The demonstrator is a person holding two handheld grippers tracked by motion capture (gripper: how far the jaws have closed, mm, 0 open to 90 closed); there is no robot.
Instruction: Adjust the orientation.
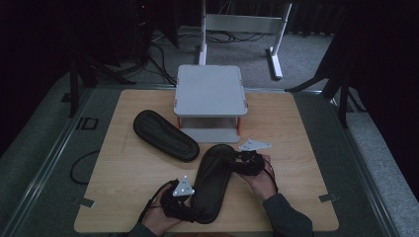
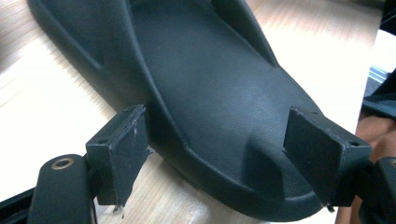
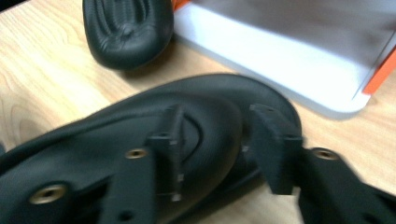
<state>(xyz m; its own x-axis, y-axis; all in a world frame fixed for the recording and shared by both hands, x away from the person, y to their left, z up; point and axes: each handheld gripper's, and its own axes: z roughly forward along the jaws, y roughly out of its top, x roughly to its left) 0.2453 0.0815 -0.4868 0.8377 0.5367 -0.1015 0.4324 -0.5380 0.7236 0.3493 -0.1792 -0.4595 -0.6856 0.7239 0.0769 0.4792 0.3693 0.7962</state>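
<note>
A black sandal (image 1: 213, 185) lies lengthwise on the wooden table (image 1: 296, 192), heel toward me. My left gripper (image 1: 193, 210) is at its heel. In the left gripper view the jaws (image 2: 219, 149) stand on either side of the heel (image 2: 210, 98) with both pads against its edges. My right gripper (image 1: 233, 163) is at the sandal's strap from the right. In the right gripper view, which is blurred, the strap (image 3: 210, 130) sits between the parted jaws (image 3: 222, 140) with a gap beside the right pad. A second black sandal (image 1: 165, 136) lies sole up, farther back on the left.
A white two-level rack (image 1: 210, 91) with orange corner pieces stands at the back middle of the table, its lower shelf (image 3: 280, 51) close behind the right gripper. Cables and a white frame lie on the carpet beyond the table.
</note>
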